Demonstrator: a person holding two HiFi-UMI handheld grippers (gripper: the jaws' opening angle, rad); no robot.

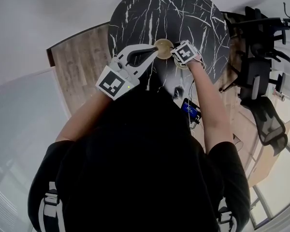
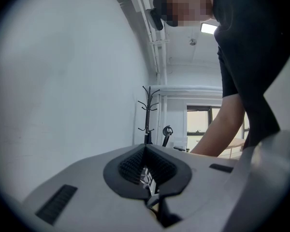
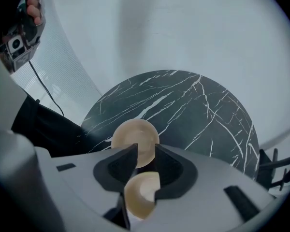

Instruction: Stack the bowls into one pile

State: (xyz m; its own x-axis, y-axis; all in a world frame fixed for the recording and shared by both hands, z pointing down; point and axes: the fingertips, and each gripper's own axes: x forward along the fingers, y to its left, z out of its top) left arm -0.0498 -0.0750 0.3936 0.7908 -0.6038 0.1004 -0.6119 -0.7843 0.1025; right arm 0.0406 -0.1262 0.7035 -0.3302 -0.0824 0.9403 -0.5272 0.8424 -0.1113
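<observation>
**A:** What did the head view give you?

**B:** The round black counter [image 1: 198, 18], veined in white, lay beyond the person. One small, round, smooth tan bowl, call it the counter bowl [image 1: 163, 46], sat towards its near edge. The left gripper [image 1: 155, 51] reached in from the left. Its tip appeared just beside that bowl, though from above I could not tell its height. The right gripper [image 1: 181, 61] hung just right of the bowl, and a sliver of a second bowl [image 1: 183, 65], also tan, showed under it.

**A:** And the left gripper view?

**B:** It looked level across the room at a white wall and a black coat stand [image 2: 147, 108]. Its fingers [image 2: 128, 167] met at the tips with only a thin slit behind them. I saw no bowl in them.

**A:** The right gripper view?

**B:** It looked steeply down. The counter bowl [image 3: 134, 138] lay upright just beyond the fingertips. The second bowl [image 3: 141, 197] sat tilted in the gap between them, above the first and not yet nested. The fingers [image 3: 122, 166] stood apart, wider than that thin wall, so I read the bowl as loose rather than pinched.

**A:** How would the bowls handle?

**B:** Light, stiff and slick, I judged. They looked thin-walled and apt to skid or rock on the stone counter. The rim was the place to hold, with one finger inside, one outside, squeezed gently.
</observation>
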